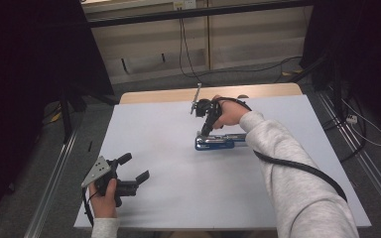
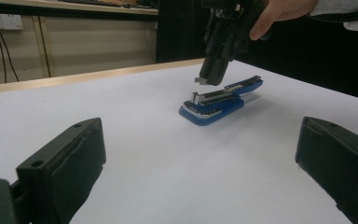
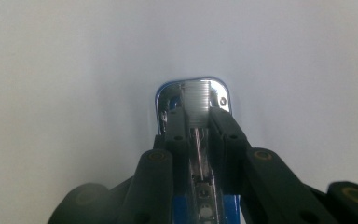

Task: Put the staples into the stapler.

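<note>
From where I stand, the table (image 1: 144, 198) has a pale, white top and a light wooden edge (image 1: 158, 95) along its far side. Behind it is a beige panelled wall (image 1: 144, 44), and black cables (image 1: 183, 44) hang down on it to the grey floor (image 1: 188, 82). A white socket (image 2: 2, 21) sits on this wall. Dark curtains (image 1: 30, 64) stand at both sides. Metal rails (image 1: 54, 178) run along the floor beside the table. The light is dim and even.

Nothing readable here tbh, no text, brand, number or sign that I can make out. The blue stapler (image 2: 216, 103) has no legible marking, and neither does the wall socket (image 2: 0, 21).
</note>
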